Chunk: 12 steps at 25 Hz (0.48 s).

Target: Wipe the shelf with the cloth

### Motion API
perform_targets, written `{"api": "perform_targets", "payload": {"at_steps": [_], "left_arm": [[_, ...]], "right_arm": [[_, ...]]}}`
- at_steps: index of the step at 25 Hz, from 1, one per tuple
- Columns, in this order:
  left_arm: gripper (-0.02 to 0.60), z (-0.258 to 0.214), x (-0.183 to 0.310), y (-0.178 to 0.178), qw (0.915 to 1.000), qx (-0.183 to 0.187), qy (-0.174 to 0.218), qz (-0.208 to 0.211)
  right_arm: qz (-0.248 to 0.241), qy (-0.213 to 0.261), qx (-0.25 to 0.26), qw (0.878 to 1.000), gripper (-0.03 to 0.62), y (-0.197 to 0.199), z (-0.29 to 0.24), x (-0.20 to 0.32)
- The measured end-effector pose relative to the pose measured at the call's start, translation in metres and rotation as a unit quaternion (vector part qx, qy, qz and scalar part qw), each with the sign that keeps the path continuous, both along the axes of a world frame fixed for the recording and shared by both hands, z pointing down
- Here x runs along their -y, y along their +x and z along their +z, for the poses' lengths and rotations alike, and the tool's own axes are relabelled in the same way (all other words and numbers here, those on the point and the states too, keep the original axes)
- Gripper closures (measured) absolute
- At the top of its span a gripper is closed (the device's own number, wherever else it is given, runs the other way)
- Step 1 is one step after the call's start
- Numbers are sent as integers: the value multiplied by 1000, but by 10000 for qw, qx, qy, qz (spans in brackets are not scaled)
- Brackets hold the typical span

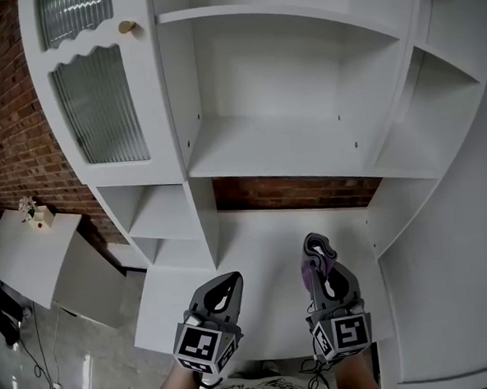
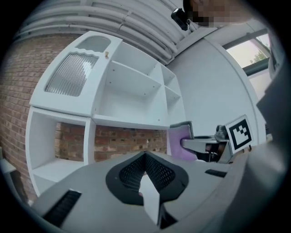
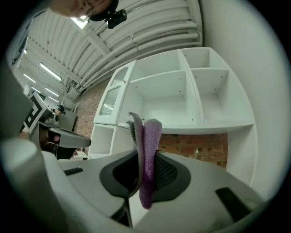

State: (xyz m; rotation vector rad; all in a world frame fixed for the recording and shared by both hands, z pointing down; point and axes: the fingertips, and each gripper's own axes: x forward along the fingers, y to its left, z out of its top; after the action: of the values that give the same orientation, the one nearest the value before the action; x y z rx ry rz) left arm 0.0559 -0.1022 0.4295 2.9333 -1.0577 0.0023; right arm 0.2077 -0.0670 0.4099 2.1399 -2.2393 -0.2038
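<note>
Purple cloth [image 1: 316,247] sits clamped in the right claw [image 1: 324,268]; left claw [image 1: 226,283] closed, before white shelf [image 1: 273,147].

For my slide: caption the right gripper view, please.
Right gripper shut on cloth, pointed toward white shelves.

The head view looks steeply down at the white shelf unit [image 1: 306,145]. Both gripper views look upward along their jaws, from low and near, at this same unit.
</note>
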Motion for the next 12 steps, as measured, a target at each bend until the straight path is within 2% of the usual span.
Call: {"api": "perform_targets", "payload": {"at_steps": [3,12], "left_arm": [[568,13,-7,1,9998,37,-165,69],[568,6,-10,-4,9999,23,-34,98]], "right_arm": [[38,-128,247,9996,526,-3,21,-12],[31,-369,97,9993,530,-10,36,-20]]}}
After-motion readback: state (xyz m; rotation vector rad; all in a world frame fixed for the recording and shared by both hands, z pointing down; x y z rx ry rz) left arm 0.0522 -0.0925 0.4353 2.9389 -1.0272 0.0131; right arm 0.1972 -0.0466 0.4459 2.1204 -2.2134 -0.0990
